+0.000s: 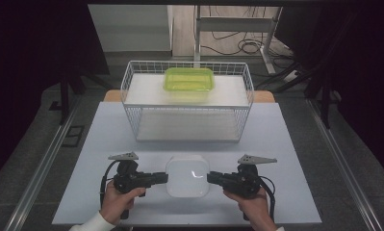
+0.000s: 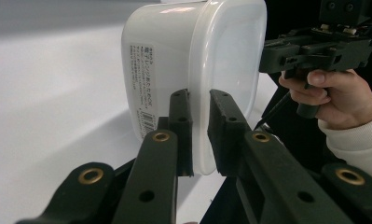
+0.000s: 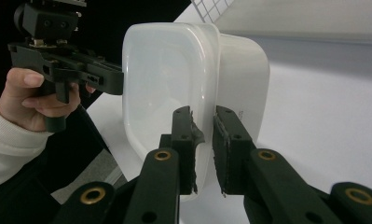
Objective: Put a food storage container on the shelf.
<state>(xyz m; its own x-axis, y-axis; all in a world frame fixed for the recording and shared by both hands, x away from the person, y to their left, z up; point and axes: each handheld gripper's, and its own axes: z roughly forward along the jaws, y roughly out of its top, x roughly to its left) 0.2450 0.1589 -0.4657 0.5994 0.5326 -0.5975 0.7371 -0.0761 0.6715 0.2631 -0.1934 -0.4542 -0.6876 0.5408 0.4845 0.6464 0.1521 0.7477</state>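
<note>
White lidded container (image 1: 187,176) at near-centre of desk (image 1: 108,139), pinched by rim both sides: left claw (image 1: 164,177) and right claw (image 1: 210,178) each clenched on lid lip. Risk: thin-lip grips slip, or lid pops off → tub drops. Uneven lift tilts it. Wire basket (image 1: 187,118) w/ green box (image 1: 188,80) far side, could snag.

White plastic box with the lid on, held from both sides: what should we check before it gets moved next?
1. Left gripper jaws pinch the white lidded plastic box at its rim: ok.
2. Right gripper jaws pinch the opposite rim: ok.
3. Lid seated on the box: ok, as far as visible.
4. Box lifted off the pale table: cannot tell.
5. White wire basket rack lower shelf free: ok.
6. Top shelf free: not ok, green plastic container sits there.
</note>
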